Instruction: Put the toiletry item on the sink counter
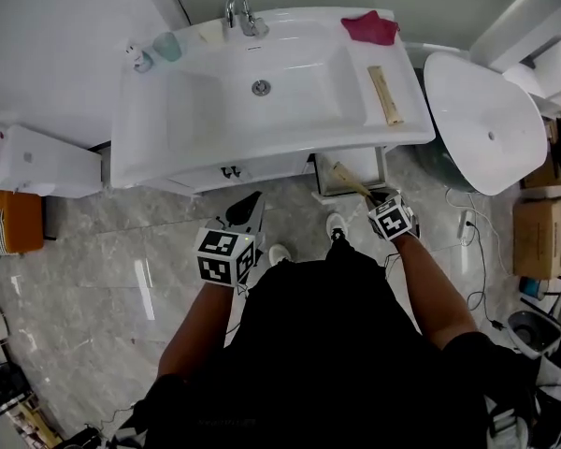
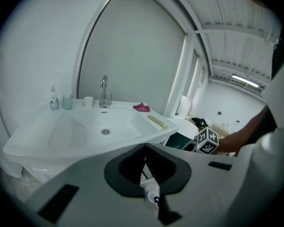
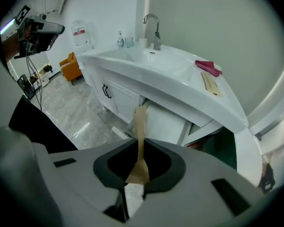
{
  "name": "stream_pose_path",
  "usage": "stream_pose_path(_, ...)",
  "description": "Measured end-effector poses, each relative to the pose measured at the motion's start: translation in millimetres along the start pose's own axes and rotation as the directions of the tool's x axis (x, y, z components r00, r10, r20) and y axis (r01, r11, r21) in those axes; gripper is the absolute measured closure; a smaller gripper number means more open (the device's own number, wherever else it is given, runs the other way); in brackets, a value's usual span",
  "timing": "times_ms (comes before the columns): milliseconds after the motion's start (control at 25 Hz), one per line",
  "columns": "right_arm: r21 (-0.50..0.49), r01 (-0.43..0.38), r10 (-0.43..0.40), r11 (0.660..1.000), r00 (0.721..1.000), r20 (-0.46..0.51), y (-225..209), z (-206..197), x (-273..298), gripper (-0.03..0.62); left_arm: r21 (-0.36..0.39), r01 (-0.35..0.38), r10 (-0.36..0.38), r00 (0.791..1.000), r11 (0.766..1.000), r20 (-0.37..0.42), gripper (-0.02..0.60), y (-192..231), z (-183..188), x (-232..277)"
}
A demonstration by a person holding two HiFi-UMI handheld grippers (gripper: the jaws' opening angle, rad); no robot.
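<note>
A long toiletry item in a tan paper sleeve (image 1: 351, 180) (image 3: 140, 126) sticks forward out of my right gripper (image 1: 374, 196) (image 3: 138, 170), which is shut on its near end. It hangs below the front right edge of the white sink counter (image 1: 150, 148) (image 3: 189, 96). A second tan sleeve (image 1: 385, 94) (image 2: 157, 121) (image 3: 209, 83) lies flat on the counter's right side. My left gripper (image 1: 247, 208) (image 2: 145, 163) is held low in front of the cabinet, jaws together, with nothing visibly between them.
On the counter stand a faucet (image 1: 241, 9), a soap bottle (image 1: 136, 56), a green cup (image 1: 166, 45) and a white cup (image 1: 208, 34); a red cloth (image 1: 370, 27) lies back right. A white toilet lid (image 1: 486, 129) is right, an orange chair (image 1: 9, 221) left.
</note>
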State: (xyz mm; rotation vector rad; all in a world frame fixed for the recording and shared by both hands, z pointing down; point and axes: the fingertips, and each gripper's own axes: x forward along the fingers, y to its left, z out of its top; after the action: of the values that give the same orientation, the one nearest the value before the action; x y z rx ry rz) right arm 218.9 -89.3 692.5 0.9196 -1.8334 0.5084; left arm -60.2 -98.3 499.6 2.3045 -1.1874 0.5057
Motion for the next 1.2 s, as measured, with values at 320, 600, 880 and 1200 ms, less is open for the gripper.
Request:
stream_pose_path(320, -0.155, -0.051, 0.037, 0.987, 0.995, -0.095, -30.2, -5.1, 46.1, 0.560, -0.055, -0.101, 0.098, 0.994, 0.993, -0.047, 0.576, 4.6, -4.6, 20.1)
stream_pose_path(600, -0.254, -0.095, 0.074, 0.963, 0.993, -0.089, -48.3, -1.9, 100.4, 0.562, -0.095, -0.159, 0.147, 0.981, 0.983, -0.126, 0.575, -5.2, -24.0, 47.3)
stream_pose_path(880, -0.354, -0.081, 0.064, 0.932, 0.996, -0.062, -70.6, 0.4, 154.5, 0.560, -0.105, -0.235, 0.214, 0.960, 0.966, -0.182, 0.576, -9.4, -33.8, 55.6)
stream_pose_path(1200, -0.459, -0.063, 0.028, 0.886, 0.996, -0.083, -93.1, -8.1, 199.4, 0.560, -0.140, -0.308, 0.275, 0.937, 0.941, -0.215, 0.575, -15.0, -42.2, 54.2)
